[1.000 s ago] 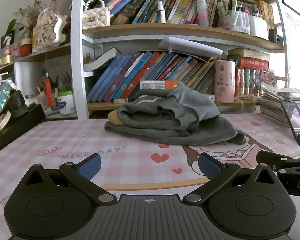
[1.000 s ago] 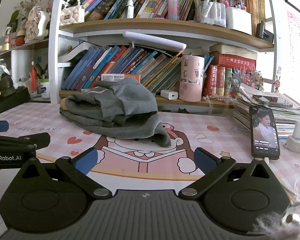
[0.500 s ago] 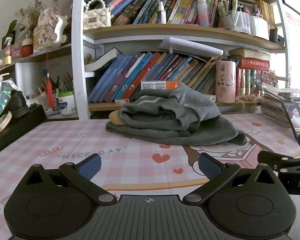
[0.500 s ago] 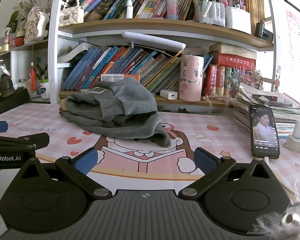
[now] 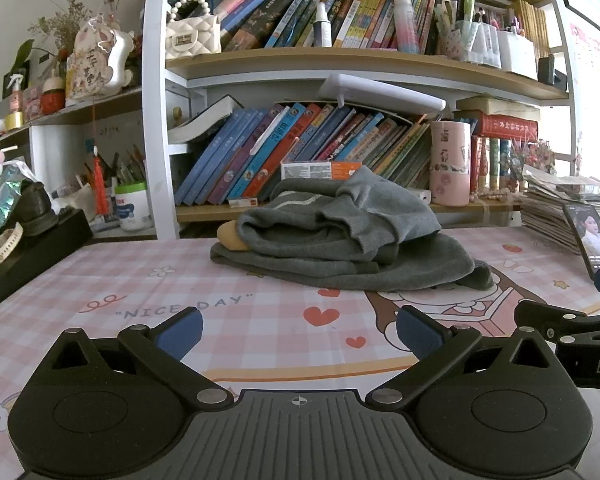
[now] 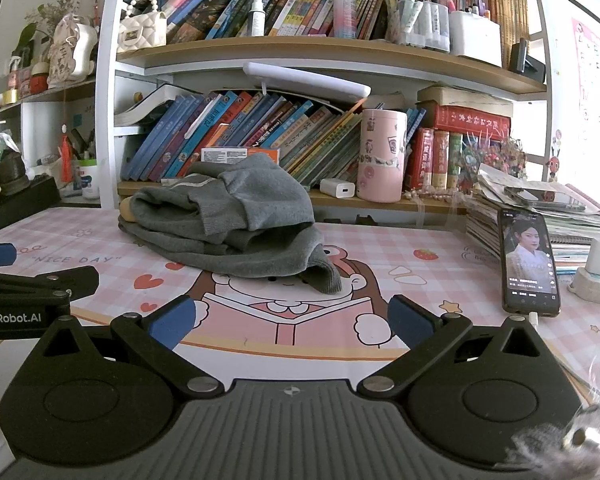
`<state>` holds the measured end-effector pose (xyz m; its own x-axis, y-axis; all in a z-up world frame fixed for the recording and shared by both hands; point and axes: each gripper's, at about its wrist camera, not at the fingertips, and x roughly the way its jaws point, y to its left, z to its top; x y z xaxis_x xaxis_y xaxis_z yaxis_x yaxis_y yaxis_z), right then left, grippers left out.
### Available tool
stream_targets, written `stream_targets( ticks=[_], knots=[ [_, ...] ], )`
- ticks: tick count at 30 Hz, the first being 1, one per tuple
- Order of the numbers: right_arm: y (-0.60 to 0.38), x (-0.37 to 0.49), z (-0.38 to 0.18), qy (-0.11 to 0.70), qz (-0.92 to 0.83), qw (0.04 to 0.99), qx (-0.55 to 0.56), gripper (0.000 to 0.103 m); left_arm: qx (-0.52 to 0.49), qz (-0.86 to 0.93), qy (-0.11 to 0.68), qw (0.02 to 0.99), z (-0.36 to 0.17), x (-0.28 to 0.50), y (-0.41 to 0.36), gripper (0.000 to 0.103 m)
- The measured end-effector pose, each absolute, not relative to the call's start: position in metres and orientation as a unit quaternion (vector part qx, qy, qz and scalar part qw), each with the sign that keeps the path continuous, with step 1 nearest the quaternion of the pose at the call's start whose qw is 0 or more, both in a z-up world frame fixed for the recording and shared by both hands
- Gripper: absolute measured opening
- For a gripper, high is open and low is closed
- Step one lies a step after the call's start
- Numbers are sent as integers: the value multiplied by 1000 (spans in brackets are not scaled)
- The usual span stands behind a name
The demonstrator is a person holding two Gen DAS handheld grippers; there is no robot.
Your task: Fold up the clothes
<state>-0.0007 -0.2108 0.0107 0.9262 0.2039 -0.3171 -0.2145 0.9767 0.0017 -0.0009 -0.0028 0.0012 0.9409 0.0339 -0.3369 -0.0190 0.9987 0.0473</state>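
Observation:
A grey sweater (image 5: 340, 236) lies in a loosely folded heap at the far side of the pink checked desk mat (image 5: 140, 300), in front of the bookshelf; it also shows in the right wrist view (image 6: 228, 224). A tan patch shows at its left end. My left gripper (image 5: 299, 330) is open and empty, low over the mat, well short of the sweater. My right gripper (image 6: 292, 320) is open and empty, also short of the sweater. Each gripper shows at the edge of the other's view.
A lit phone (image 6: 530, 260) leans against a stack of papers (image 6: 548, 208) at the right, with a white charger (image 6: 598, 264) beside it. A pink tumbler (image 6: 382, 156) and books stand on the low shelf behind. A black box (image 5: 28, 248) sits at the left.
Both views have shifted very slightly; the sweater sits a little higher in the left wrist view. Both grippers stay open and the sweater has not moved.

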Motion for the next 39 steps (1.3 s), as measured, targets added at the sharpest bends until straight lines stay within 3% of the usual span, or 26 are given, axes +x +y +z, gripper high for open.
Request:
stream_targets(
  ticks=[39],
  knots=[
    [-213,0,11,159,107,981,-3,103,23,13,172,985,0,0,-2,103]
  ],
)
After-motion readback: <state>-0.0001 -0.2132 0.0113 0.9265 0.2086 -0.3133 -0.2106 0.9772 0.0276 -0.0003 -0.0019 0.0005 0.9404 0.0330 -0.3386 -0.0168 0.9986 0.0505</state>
